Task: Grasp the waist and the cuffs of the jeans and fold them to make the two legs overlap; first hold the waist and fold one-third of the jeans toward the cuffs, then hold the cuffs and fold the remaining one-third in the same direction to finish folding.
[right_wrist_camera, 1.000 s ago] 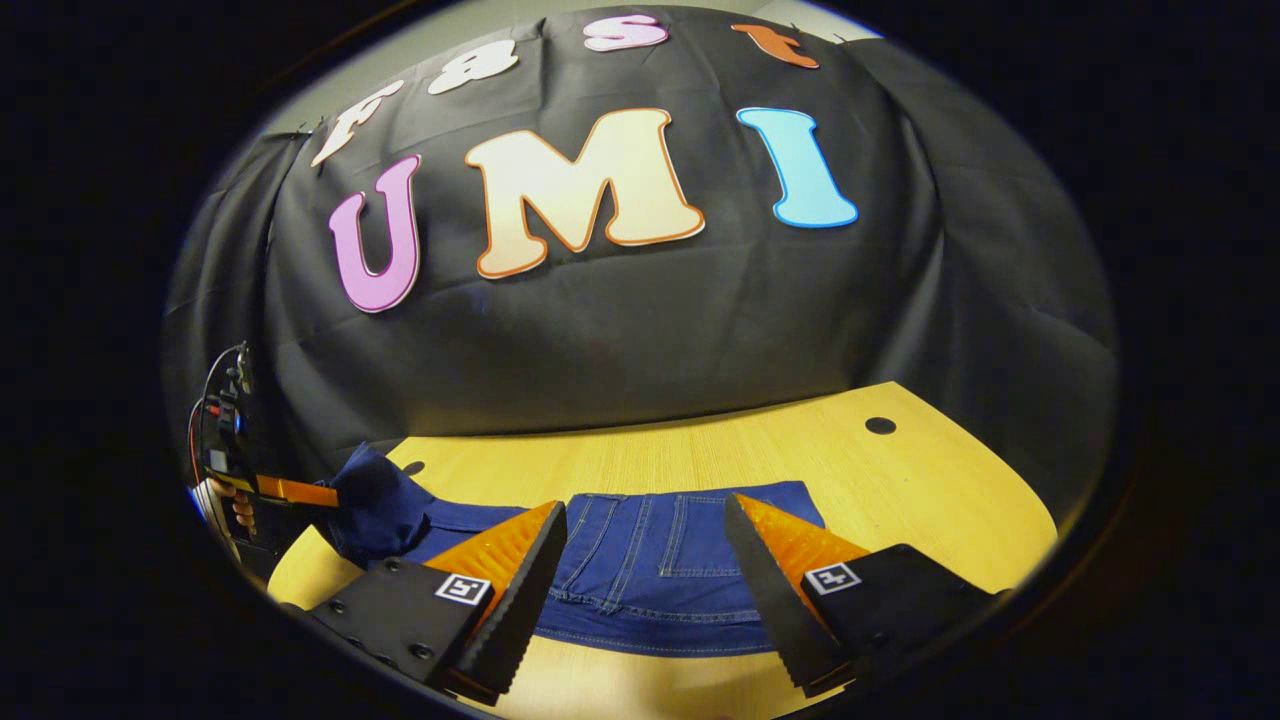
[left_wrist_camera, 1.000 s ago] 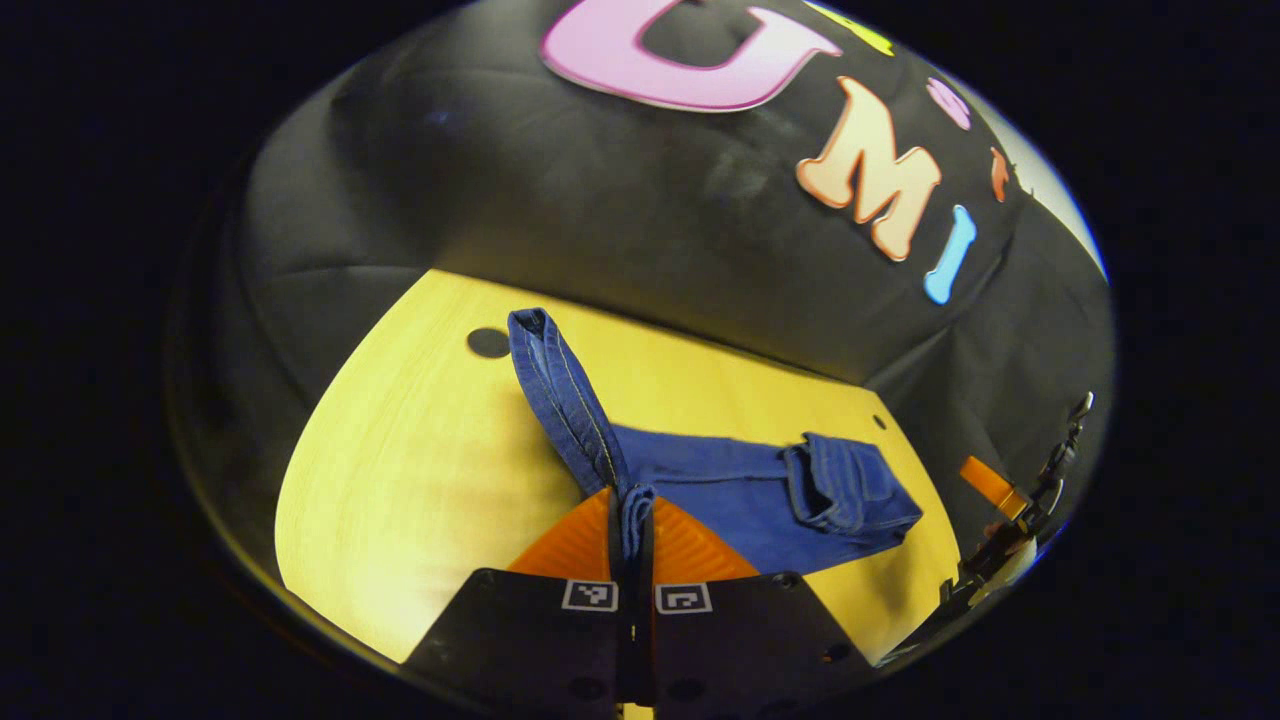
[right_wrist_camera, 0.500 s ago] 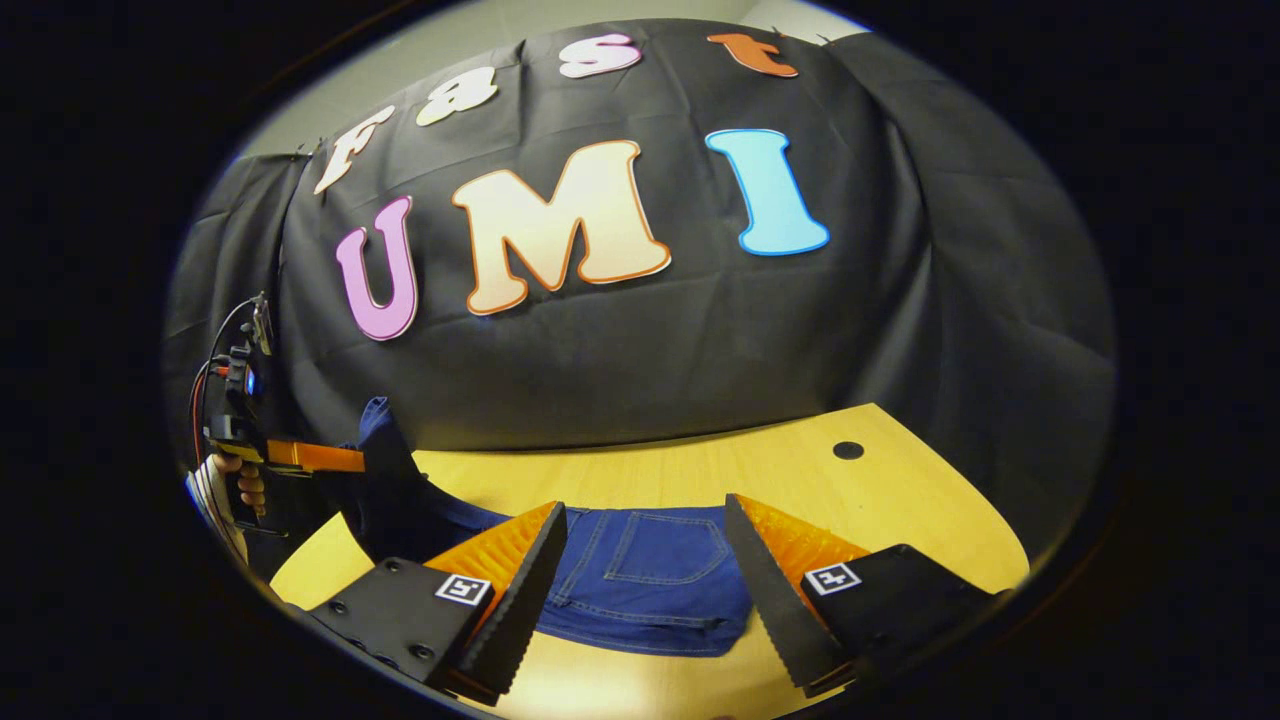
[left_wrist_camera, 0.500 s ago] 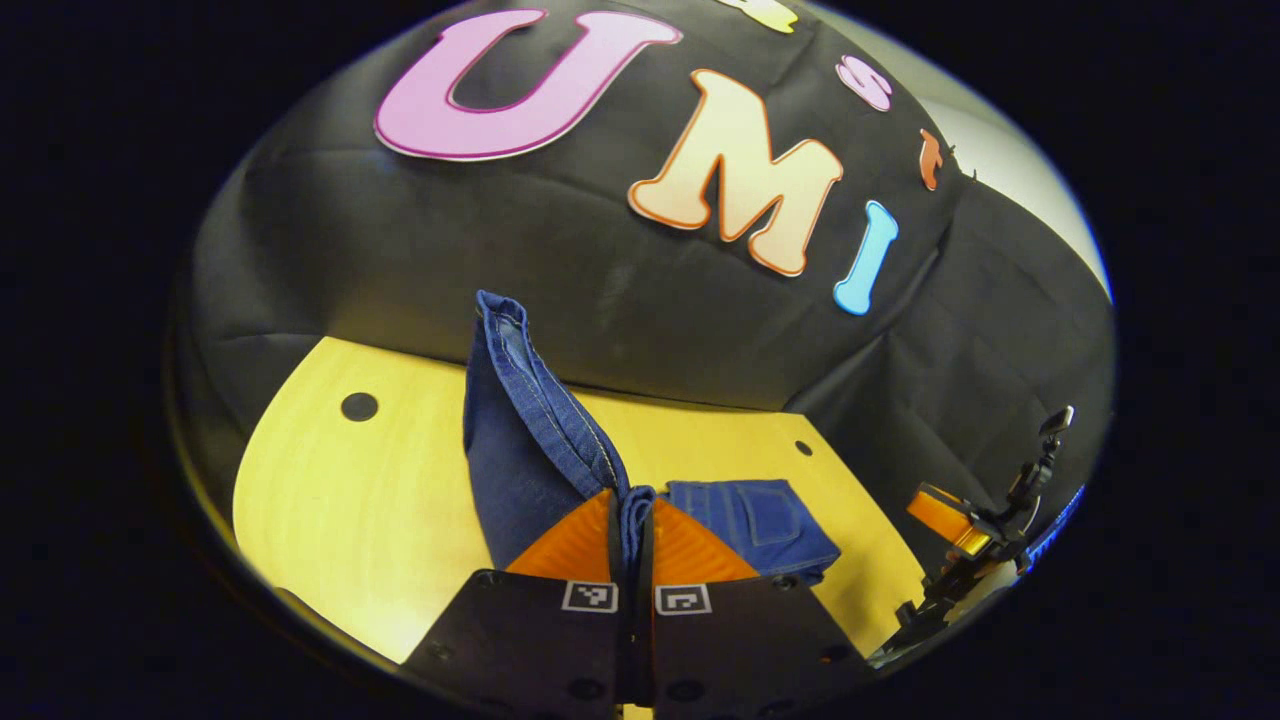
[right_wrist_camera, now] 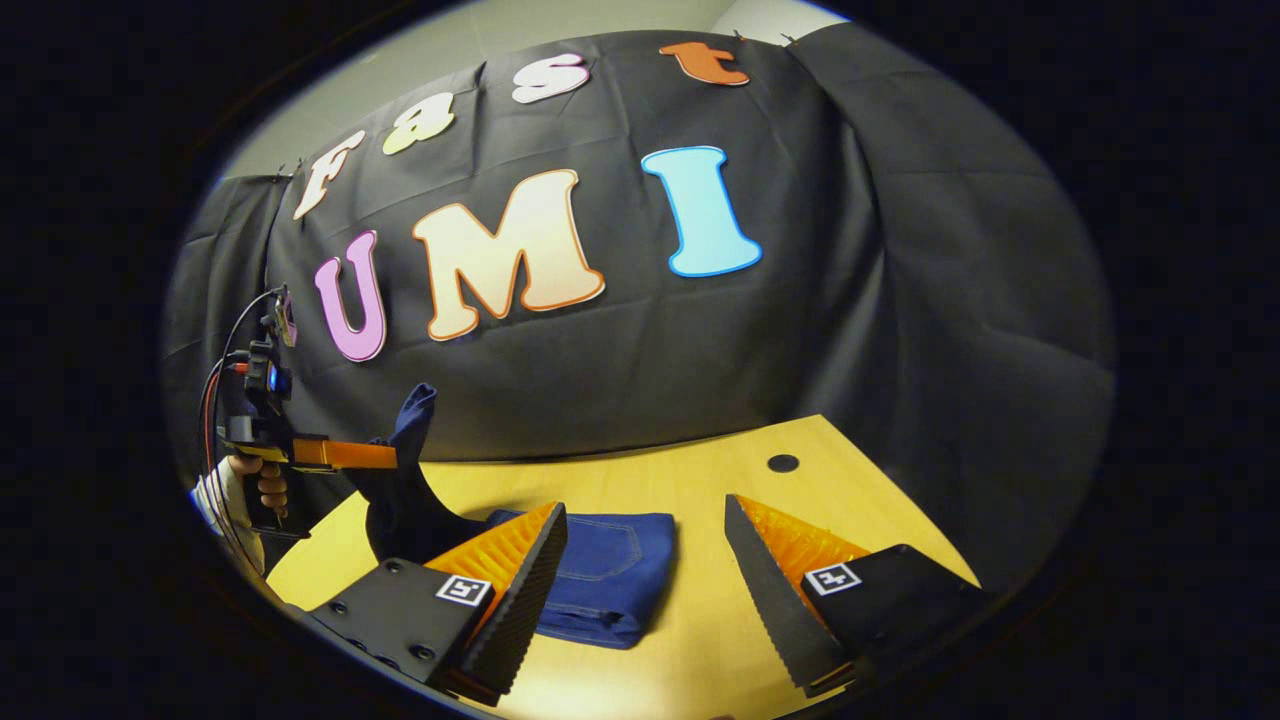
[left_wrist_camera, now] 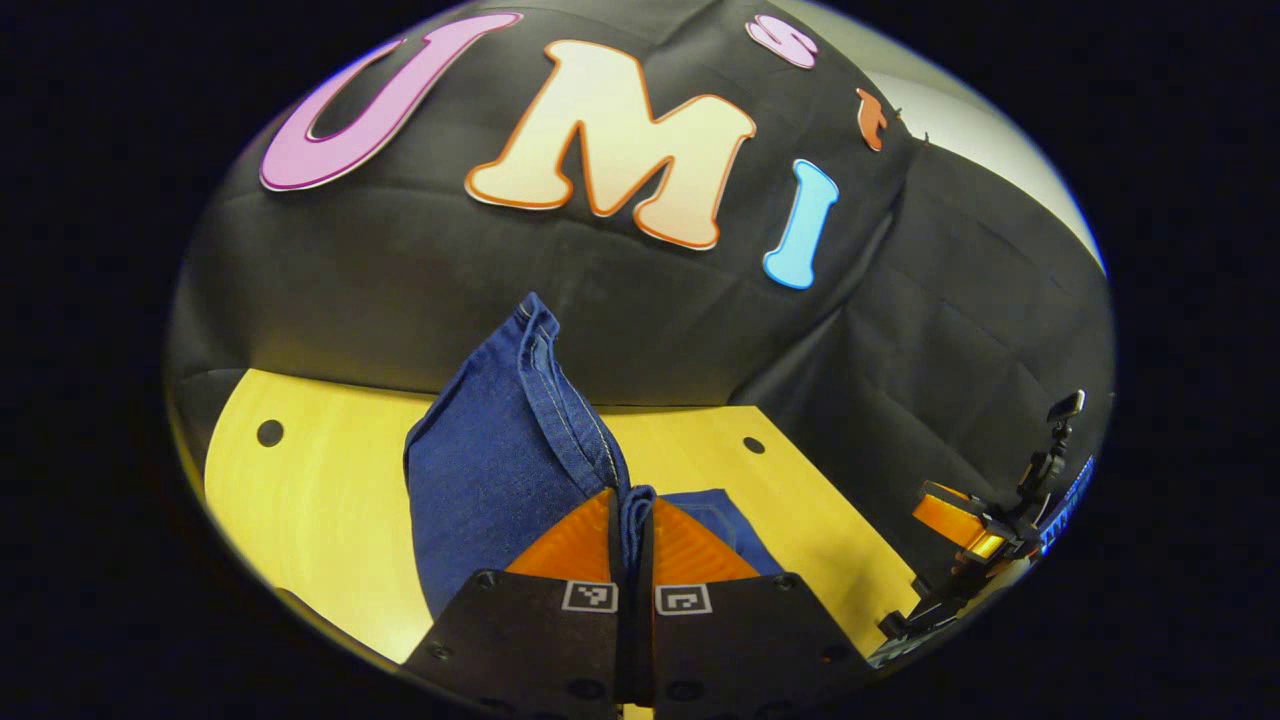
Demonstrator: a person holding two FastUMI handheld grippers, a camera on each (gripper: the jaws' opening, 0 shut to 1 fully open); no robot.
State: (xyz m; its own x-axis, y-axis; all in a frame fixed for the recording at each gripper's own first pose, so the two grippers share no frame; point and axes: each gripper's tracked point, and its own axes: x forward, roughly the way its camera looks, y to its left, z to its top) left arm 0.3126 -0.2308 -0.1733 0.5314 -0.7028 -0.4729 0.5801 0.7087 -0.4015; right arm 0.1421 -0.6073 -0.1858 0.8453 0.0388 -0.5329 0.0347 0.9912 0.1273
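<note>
The left gripper [left_wrist_camera: 631,520], clamped on the cuffs [left_wrist_camera: 540,400], should lay them squarely over the folded jeans [right_wrist_camera: 600,580] near the table's [right_wrist_camera: 700,500] front edge, while the right gripper [right_wrist_camera: 645,590] waits open.

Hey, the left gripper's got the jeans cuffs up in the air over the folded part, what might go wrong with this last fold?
The left gripper pinches only a thin edge of the cuffs, so the denim may slip out mid-swing. The lifted leg section hangs loose and bunched, so it could land crooked on the folded part. The right gripper is open and off the cloth, so nothing pins the stack; it may drag across the table.
</note>
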